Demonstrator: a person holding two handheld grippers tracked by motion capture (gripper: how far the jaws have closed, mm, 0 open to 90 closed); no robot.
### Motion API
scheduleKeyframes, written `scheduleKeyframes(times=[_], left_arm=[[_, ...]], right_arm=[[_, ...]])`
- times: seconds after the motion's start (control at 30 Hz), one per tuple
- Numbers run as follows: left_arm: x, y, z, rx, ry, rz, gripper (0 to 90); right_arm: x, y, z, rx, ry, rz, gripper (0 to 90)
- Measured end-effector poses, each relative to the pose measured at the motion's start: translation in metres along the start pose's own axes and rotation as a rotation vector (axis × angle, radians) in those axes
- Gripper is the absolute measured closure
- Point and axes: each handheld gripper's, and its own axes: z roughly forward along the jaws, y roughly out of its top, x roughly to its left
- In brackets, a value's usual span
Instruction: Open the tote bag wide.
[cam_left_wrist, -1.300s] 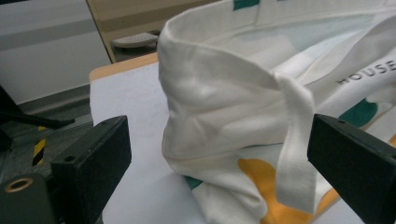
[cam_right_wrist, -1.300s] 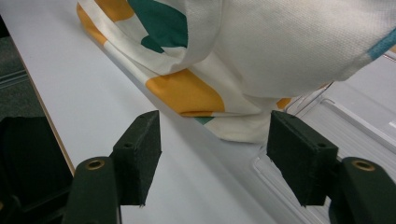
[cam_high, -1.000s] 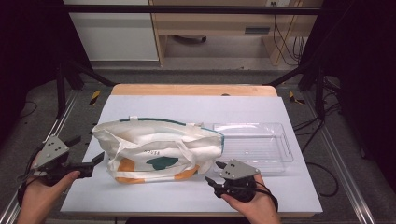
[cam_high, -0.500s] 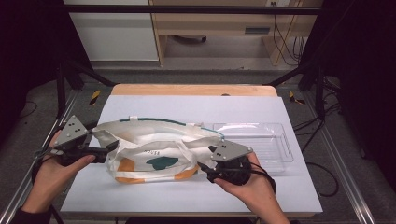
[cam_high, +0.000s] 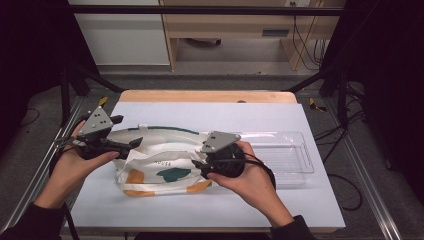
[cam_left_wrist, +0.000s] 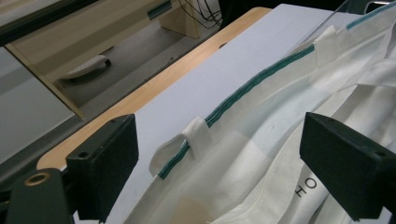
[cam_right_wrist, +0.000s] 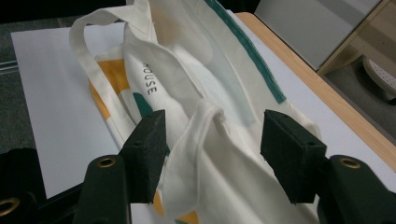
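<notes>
A white cloth tote bag (cam_high: 165, 165) with a green rim and an orange and green print lies flat on the white table top (cam_high: 225, 115). My left gripper (cam_high: 128, 131) hovers over the bag's left end. Its jaws stand wide and have just been closing a little, and in the left gripper view (cam_left_wrist: 224, 163) the green-trimmed rim (cam_left_wrist: 252, 86) and a handle tab lie between them, untouched. My right gripper (cam_high: 196, 168) is at the bag's right end. There the jaws (cam_right_wrist: 215, 149) are open, with a loop of the white handle (cam_right_wrist: 196, 135) standing between the pads, apart from both.
A clear plastic tray (cam_high: 290, 155) lies just right of the bag, behind the right hand. The table's wooden far edge (cam_high: 205, 96) runs across the back. Black frame posts stand at both sides, with cables on the floor to the right.
Both hands have risen and moved inward from the table's front onto the bag: the left to its left end, the right to its right end. The bag's near side has been rumpled.
</notes>
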Motion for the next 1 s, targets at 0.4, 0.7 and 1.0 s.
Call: scheduleKeyframes(times=[0.4, 0.7, 1.0], left_arm=[[0.017, 0.003, 0.014, 0.027, 0.006, -0.026, 19.2], [0.018, 0.006, 0.026, 0.080, -0.027, -0.014, 25.5], [0.019, 0.002, 0.048, 0.154, -0.072, -0.016, 35.9]], right_arm=[[-0.002, 0.019, 0.052, 0.126, 0.042, -0.005, 50.9], [0.001, 0.012, 0.055, 0.169, 0.037, -0.031, 78.4], [0.009, 0.008, 0.044, 0.118, 0.053, -0.038, 80.1]])
